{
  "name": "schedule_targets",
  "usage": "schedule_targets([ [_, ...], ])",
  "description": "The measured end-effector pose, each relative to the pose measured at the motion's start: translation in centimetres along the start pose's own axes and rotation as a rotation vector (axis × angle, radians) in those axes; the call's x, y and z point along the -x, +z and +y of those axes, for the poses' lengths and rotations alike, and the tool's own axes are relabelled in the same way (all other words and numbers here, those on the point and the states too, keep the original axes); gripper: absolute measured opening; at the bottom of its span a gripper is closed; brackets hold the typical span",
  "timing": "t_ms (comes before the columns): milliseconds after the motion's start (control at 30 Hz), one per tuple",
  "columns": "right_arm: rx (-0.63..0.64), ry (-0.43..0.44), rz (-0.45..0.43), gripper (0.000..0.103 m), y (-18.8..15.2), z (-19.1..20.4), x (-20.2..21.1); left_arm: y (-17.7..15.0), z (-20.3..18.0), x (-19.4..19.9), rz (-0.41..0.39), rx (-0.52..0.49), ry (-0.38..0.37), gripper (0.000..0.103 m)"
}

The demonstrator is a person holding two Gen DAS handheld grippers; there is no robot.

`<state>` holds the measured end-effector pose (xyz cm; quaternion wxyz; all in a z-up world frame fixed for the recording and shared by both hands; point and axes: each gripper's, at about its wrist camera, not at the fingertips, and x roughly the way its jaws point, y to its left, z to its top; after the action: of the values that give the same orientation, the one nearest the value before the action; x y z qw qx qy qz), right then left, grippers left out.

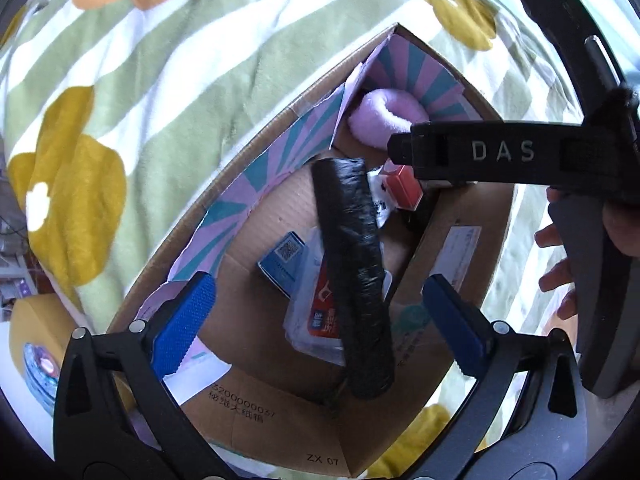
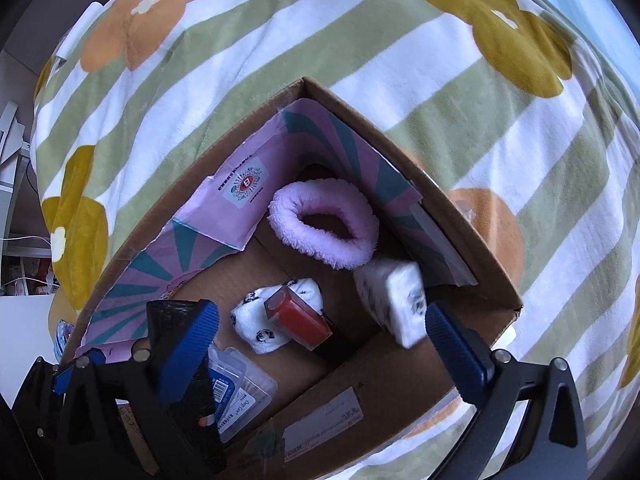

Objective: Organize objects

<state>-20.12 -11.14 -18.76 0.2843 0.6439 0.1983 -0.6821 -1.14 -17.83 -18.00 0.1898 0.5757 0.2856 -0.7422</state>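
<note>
Inside cardboard box (image 2: 476, 280), black roll (image 1: 352, 272), pink scrunchie (image 2: 324, 224), red box (image 2: 300, 316)

Box: open brown cardboard box (image 2: 472, 256) lies on the striped flowered fleece blanket (image 2: 360, 40).
Far corner: fluffy pink ring-shaped scrunchie (image 2: 324, 224) on the box floor.
Right wall: white printed tissue pack (image 2: 394, 300), just before the scrunchie.
Middle: small red rectangular box (image 2: 298, 318) on a white patterned sock bundle (image 2: 276, 316).
Near end: black plastic bag roll (image 1: 356, 276) lies across clear-wrapped flat packets (image 1: 316, 312); blue QR-code carton (image 1: 282, 262) at its left.
</note>
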Motion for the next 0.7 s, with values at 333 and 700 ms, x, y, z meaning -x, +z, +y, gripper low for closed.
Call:
schedule_targets([
  [333,0.001,-0.025,0.014,0.103,-0.8,0.1,0.6,0.7,0.5,0.1,0.008,0.027,-0.017,0.103],
  [700,-0.032,-0.048,-0.039,0.103,-4.5,-0.4,5.3,0.1,0.6,5.2,-0.032,-0.054,-0.022,0.103],
])
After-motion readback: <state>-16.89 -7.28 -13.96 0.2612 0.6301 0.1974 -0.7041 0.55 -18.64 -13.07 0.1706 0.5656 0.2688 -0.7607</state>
